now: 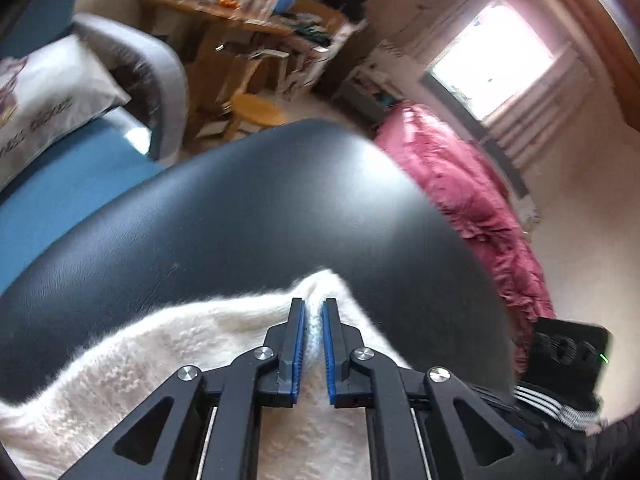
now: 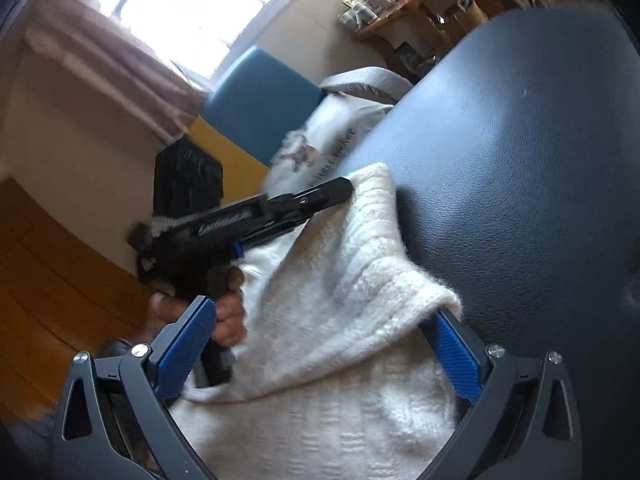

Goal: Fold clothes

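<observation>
While the white knit sweater [image 2: 344,320] lies bunched on the black leather surface [image 1: 248,208], both tongs sit at its edge. Left gripper [image 1: 313,312]: jaws nearly together, only a thin gap, blue pads [image 1: 299,344] on either side of a raised ridge of knit near the garment's far corner; looks like a light pinch on the fabric, though real pad pressure is hard to confirm. The right wrist view shows that same tool held in a hand [image 2: 228,312], its tip at the sweater's upper corner. Right gripper [image 2: 320,344]: jaws spread wide, the sweater's rolled edge between them, pads not pressing; it holds nothing.

Step in hand, as I judge it: taking hold of corners or an edge before a fold; nothing neatly folded yet, so early in the task. Next move calls for the right tongs to close on the near edge, then both to lift and carry together so the knit lays flat. Risk: fluffy, stretchy fabric may slip from a shallow pinch or drag unevenly.
</observation>
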Demonstrator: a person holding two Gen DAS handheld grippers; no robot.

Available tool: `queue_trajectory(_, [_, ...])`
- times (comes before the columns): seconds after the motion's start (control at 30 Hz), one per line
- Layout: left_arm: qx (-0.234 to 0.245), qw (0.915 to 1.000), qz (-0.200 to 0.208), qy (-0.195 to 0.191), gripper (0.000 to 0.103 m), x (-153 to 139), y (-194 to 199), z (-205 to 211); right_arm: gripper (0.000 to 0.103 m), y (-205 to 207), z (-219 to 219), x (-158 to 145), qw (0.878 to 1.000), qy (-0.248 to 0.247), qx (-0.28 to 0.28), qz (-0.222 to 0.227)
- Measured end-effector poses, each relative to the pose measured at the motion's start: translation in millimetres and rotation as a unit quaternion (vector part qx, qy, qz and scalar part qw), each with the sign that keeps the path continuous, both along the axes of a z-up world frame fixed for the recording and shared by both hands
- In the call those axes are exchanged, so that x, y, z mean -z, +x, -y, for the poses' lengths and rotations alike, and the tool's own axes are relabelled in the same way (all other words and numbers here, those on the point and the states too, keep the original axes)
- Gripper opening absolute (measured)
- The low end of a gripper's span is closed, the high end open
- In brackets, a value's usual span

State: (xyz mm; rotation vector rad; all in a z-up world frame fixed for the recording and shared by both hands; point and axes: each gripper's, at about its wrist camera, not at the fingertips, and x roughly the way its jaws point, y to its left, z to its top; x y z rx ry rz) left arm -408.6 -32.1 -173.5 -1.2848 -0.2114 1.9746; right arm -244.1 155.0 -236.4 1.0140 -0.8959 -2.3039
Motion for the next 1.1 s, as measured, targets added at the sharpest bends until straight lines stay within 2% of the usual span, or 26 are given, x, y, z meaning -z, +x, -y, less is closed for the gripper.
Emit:
queue_trajectory(0.07, [-0.014,0.9999,0.006,0.005,0.015,0,1,2,0.103,0,5,0,1.000,0.022,0.003,-0.001])
queue_trajectory(0.1, [-0.019,0.9998,0.007,0.005,0.020,-2,2,3,0.103,0,6,1,1.000,0.026,0.005,-0.001])
queue_trajectory(0.2, [-0.038,0.9993,-0.004,0.001,0.021,-12,11,11,0.103,0,1,3,1.000,0.010,0.002,-0.001])
queue_trajectory(0.3, [-0.032,0.9988,0.008,0.035,0.023,-23,26,23,0.103,2,-2,2,1.000,-0.007,-0.006,-0.003])
queue_trajectory(0.47, [-0.022,0.9984,0.026,0.045,0.024,-19,49,29,0.103,9,-3,0,0.994,-0.095,-0.041,-0.019])
queue_trajectory(0.53, [-0.031,0.9979,0.035,0.046,0.024,-12,56,33,0.103,6,2,0,0.993,-0.111,-0.040,-0.015])
queue_trajectory(0.63, [-0.040,0.9964,0.043,0.061,0.024,-2,64,38,0.103,-4,10,1,0.994,-0.107,-0.022,0.001])
queue_trajectory(0.8, [-0.041,0.9965,0.031,0.066,0.024,7,71,39,0.103,-22,12,-1,0.996,-0.083,0.033,0.000])
queue_trajectory(0.9, [-0.038,0.9974,0.018,0.059,0.020,11,74,39,0.103,-27,5,2,0.993,-0.103,0.064,0.004])
queue_trajectory(1.0, [-0.045,0.9975,0.010,0.055,0.019,10,77,39,0.103,-19,9,-2,0.994,-0.077,0.078,-0.006])
queue_trajectory(1.1, [-0.028,0.9977,-0.018,0.060,0.022,-5,85,29,0.103,-13,14,-4,0.996,-0.064,0.058,-0.010])
